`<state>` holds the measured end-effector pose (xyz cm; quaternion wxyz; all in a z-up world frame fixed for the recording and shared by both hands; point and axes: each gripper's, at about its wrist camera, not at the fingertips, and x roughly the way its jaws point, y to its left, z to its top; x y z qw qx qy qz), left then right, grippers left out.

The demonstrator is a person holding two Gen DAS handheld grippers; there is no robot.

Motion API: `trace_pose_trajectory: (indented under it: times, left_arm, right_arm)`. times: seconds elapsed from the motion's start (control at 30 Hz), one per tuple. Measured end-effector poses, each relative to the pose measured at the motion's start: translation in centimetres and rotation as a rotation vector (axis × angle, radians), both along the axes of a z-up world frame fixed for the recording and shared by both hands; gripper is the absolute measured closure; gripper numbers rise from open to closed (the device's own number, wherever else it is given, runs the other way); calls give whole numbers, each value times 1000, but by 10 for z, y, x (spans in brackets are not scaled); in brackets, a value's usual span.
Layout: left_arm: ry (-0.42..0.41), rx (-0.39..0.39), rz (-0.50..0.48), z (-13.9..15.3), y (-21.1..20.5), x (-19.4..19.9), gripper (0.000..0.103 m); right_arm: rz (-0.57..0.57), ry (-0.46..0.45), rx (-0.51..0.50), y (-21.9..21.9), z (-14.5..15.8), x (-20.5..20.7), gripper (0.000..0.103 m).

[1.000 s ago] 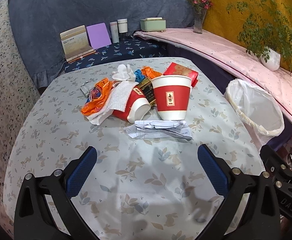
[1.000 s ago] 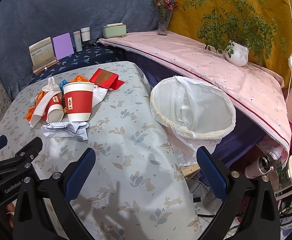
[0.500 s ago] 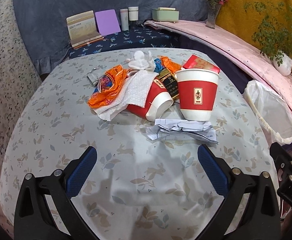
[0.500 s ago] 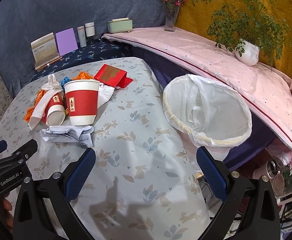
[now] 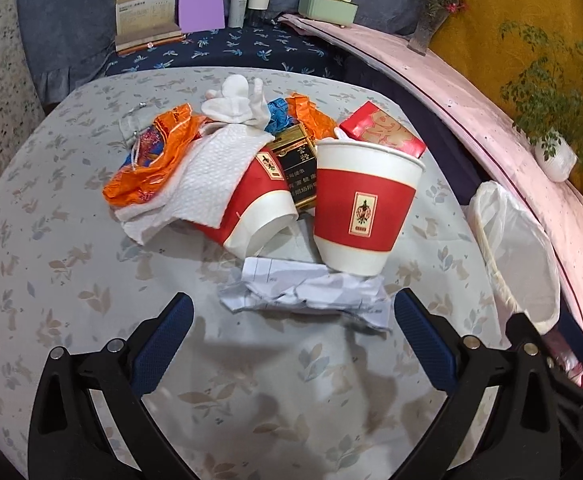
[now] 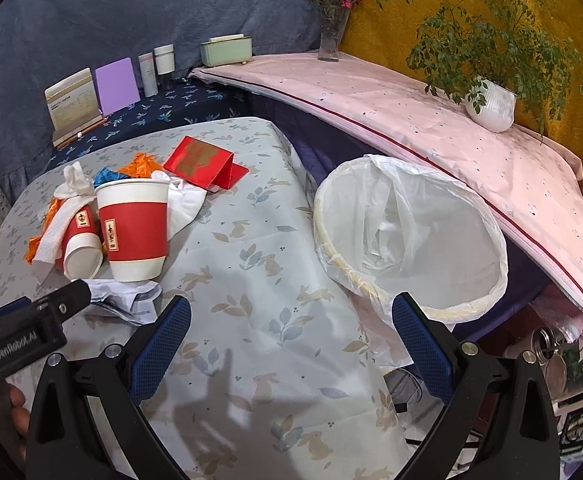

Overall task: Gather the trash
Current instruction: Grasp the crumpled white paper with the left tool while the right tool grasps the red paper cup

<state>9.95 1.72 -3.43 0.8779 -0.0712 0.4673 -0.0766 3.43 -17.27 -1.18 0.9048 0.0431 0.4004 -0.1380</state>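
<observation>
We counted two paper cups [image 5: 365, 207] on the counter [image 5: 51, 248], one bin [image 6: 409, 240]; both hand-held grippers, left [image 5: 291, 332] and right [image 6: 291, 332], gaped apart.

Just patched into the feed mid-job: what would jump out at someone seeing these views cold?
A trash heap mid-table: an upright red paper cup beside a tipped red cup draped with a white paper towel, crumpled paper in front. Off the table's right edge stands a white-lined bin. Both the left tongs and right tongs are open, holding nothing.
</observation>
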Motion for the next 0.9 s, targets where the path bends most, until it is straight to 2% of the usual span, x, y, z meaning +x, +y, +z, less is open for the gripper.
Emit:
trace_pose_trajectory:
  times: [0.03, 0.17, 0.3, 0.43, 0.5, 0.7, 0.9]
  left_arm:
    - [12, -5, 9, -2, -1, 4, 8]
    - [72, -29, 13, -12, -5, 15, 24]
    - [120, -57, 1, -23, -6, 18, 49]
    - [128, -85, -30, -25, -3, 14, 73]
    - [126, -80, -50, -23, -2, 10, 78]
    - [111, -68, -69, -18, 10, 0, 85]
    - [113, -70, -63, -12, 30, -5, 89]
  right_arm:
    - [-3, 0, 2, -2, 0, 1, 7]
    - [-5, 0, 6, -5, -1, 5, 7]
    - [6, 4, 21, -5, -2, 7, 7]
    - [26, 11, 51, -1, -4, 12, 7]
    - [41, 9, 62, 4, -4, 15, 7]
    - [94, -10, 76, 22, -4, 29, 9]
    - [166, -2, 122, 46, -10, 52, 13]
